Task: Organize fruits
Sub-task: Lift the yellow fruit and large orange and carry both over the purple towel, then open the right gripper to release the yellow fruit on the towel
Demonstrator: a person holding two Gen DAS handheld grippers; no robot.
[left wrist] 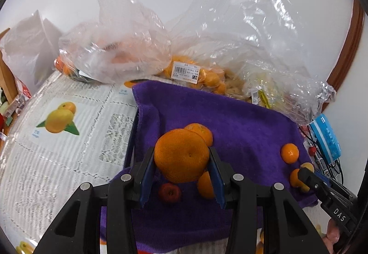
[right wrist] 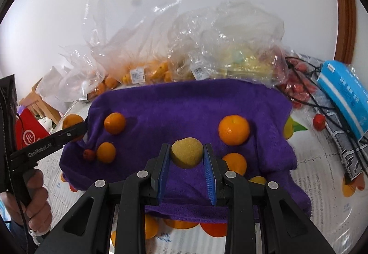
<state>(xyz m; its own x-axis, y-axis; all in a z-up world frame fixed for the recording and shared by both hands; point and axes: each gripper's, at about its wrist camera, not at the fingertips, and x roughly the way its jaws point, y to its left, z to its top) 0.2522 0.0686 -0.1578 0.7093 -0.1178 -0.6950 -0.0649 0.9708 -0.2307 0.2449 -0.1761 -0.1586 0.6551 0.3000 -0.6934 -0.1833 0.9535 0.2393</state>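
Fruits: large orange [left wrist: 181, 155] clamped between left gripper [left wrist: 181, 162] jaws, held above purple towel [left wrist: 241, 120]. Yellow-brown fruit [right wrist: 186, 152] clamped between right gripper [right wrist: 186, 157] jaws, above same towel. Loose on towel: several oranges, e.g. [right wrist: 234, 130] and [right wrist: 114, 123]; small red fruit [left wrist: 169, 193]. Behind towel, far edge: clear plastic bag [left wrist: 115, 46] holding orange fruit; labelled bag [left wrist: 191, 72] of small oranges; bag [right wrist: 241, 56] with yellowish contents, kind unclear. Beside towel, right: blue box [right wrist: 345, 92].

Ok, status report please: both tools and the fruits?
Left tool shut on orange. Right tool shut on yellow-brown fruit. More oranges on purple towel.
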